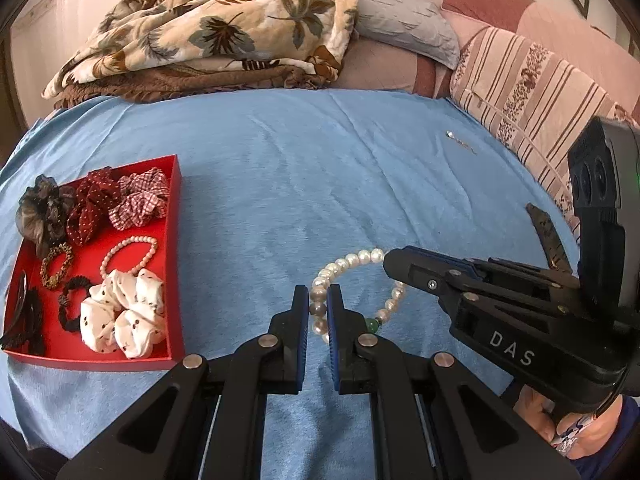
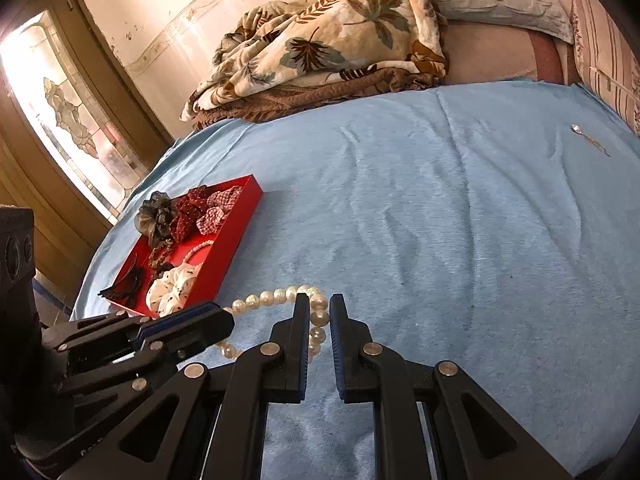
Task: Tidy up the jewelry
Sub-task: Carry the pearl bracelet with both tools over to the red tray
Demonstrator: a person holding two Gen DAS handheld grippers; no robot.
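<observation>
**Pearl bracelet – two-point carry toward the red tray**

Pearl bracelet (image 1: 352, 280) is held at two points. The left gripper (image 1: 319, 304) is pressed together on the near-left arc of the strand, with a grey bead and a pearl caught between its blue pads. The right gripper (image 2: 319, 316) pinches the opposite arc in the same way; its own view shows pearls seated between both pads. In the left view the right gripper (image 1: 394, 266) enters from the right, its tip covering part of the loop. A green bead (image 1: 372, 325) sits low on the strand, near the left gripper's right finger.

Recommended handling:

- Keep both pinches firm – round beads are likely to roll out of flat pads if pressure eases.
- Move both grippers together so the loop is neither stretched nor slackened.
- Bring the strand over the red tray (image 1: 176, 216), which lies to the left on the blue blanket (image 1: 300, 168), well apart from the bracelet.
- Aim for bare red floor; the white scrunchie (image 1: 124, 312) and pink bead bracelet (image 1: 128, 252) already occupy the near part.
- Release one gripper, then the other, once the beads rest inside.

Another small item (image 1: 460, 142) lies far off on the blanket, too small to identify.

Legible writing: "DAS" in pale letters on the right gripper's body (image 1: 512, 346). No other text is readable.
</observation>
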